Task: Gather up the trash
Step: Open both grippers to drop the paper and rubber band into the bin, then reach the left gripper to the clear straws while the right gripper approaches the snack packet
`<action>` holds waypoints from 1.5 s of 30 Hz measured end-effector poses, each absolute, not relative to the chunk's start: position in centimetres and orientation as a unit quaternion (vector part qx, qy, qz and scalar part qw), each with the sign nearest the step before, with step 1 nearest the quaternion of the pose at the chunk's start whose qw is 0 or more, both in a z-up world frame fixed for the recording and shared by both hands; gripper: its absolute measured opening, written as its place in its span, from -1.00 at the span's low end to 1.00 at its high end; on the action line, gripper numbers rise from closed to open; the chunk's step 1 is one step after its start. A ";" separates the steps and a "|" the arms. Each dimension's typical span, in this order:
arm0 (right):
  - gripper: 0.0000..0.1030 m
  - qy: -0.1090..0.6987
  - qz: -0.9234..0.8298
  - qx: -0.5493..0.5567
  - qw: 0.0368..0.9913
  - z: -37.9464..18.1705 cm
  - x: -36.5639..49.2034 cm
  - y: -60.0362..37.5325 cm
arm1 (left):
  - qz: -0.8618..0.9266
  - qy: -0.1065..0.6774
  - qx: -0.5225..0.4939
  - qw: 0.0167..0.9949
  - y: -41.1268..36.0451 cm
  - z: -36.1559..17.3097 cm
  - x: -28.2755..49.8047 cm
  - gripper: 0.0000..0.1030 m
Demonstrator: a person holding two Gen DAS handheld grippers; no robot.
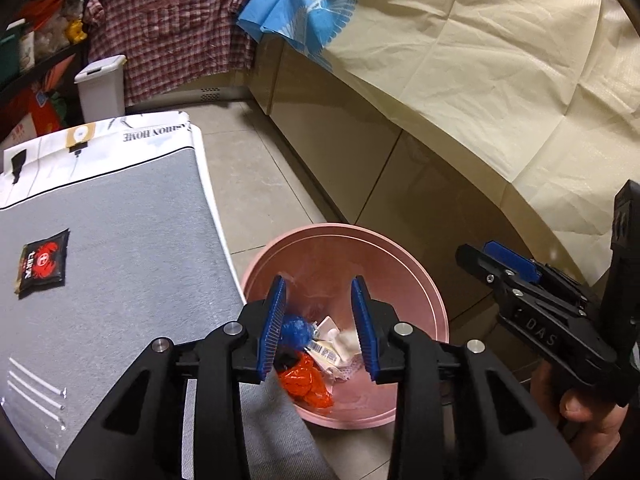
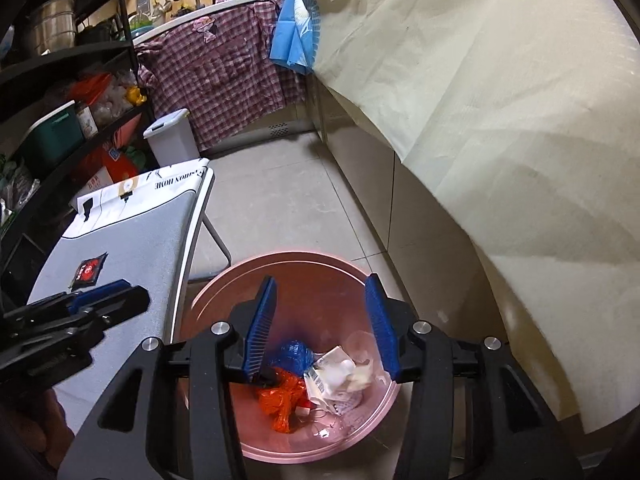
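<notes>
Two hand-held grippers point(image 1: 319, 320) point(image 2: 320, 320), one pink bin point(image 1: 400, 256), one sachet point(image 1: 42, 265).

Crumpled trash point(image 2: 320, 376) inside pink bin point(image 2: 224, 280)

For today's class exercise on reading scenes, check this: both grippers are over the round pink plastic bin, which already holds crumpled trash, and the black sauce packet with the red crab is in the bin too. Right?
Not quite. The black sauce packet with the red crab lies on the grey padded board, not in the round pink plastic bin, as the left wrist view shows. The rest stands.
</notes>
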State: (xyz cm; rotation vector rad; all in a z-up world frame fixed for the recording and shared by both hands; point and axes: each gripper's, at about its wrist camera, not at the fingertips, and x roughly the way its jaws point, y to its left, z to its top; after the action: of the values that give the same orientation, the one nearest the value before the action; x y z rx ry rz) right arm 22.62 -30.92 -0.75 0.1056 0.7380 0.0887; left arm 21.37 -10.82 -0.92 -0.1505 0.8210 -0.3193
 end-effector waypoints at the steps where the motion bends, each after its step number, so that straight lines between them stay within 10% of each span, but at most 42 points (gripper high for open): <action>1: -0.09 0.361 0.044 0.048 0.930 -0.8 22.6 -30.8 | -0.153 0.396 -0.074 0.902 -10.6 -0.9 21.1 -0.36; 33: -0.09 0.310 0.137 -0.019 0.940 2.6 18.5 -22.3 | 0.093 0.396 -0.233 0.883 10.8 -6.0 8.4 -0.11; 45: -0.09 0.326 0.165 -0.055 0.929 1.4 18.4 -19.1 | 0.110 0.405 -0.274 0.865 11.3 -8.0 11.2 -0.33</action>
State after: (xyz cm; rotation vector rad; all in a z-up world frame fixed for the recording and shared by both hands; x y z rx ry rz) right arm 18.37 -19.14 1.44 -0.1121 0.6676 0.3381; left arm 11.23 11.34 -7.97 -0.5747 0.8482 0.2305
